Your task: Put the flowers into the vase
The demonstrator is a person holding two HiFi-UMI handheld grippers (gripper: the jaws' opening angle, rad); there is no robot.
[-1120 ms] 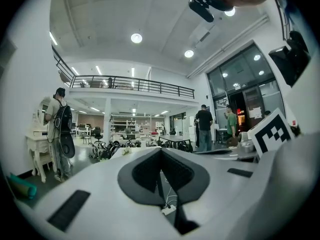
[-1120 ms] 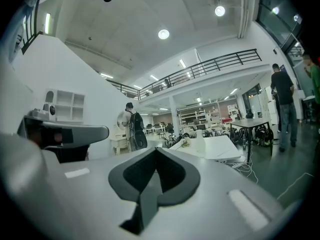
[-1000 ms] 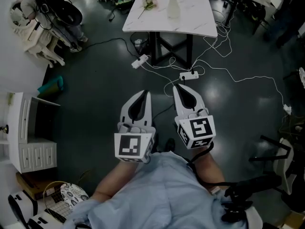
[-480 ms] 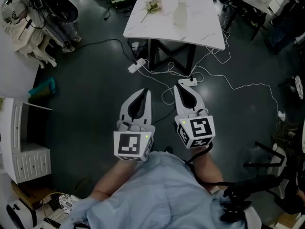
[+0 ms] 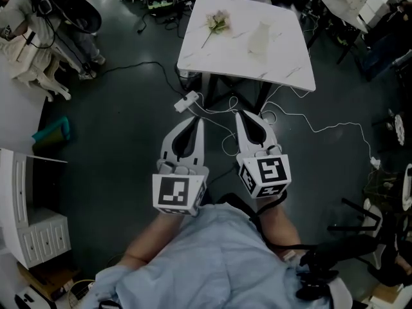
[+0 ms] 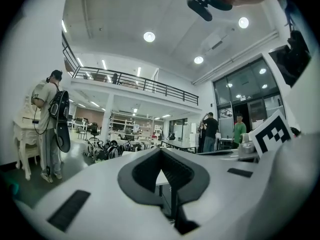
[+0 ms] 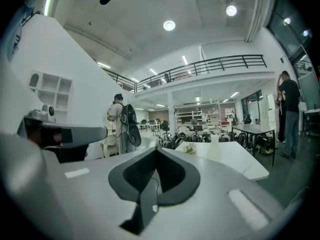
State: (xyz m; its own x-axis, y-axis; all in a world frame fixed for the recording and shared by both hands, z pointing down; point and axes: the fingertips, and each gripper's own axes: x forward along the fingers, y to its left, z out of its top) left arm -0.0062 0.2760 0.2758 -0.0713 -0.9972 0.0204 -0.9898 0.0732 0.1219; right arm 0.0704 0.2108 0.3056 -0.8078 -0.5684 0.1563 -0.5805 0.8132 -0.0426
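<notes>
Marbled white table (image 5: 286, 66), pink flowers (image 5: 217, 23), white vase (image 5: 259, 40)

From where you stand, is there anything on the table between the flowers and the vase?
Nothing visible. The flowers lie on the far left part of the table, the vase stands to their right, and only bare tabletop lies between them.

On the table (image 5: 283, 66), flowers (image 5: 217, 23) lie left of the vase (image 5: 259, 40) (power strip (image 5: 187, 100) below).
</notes>
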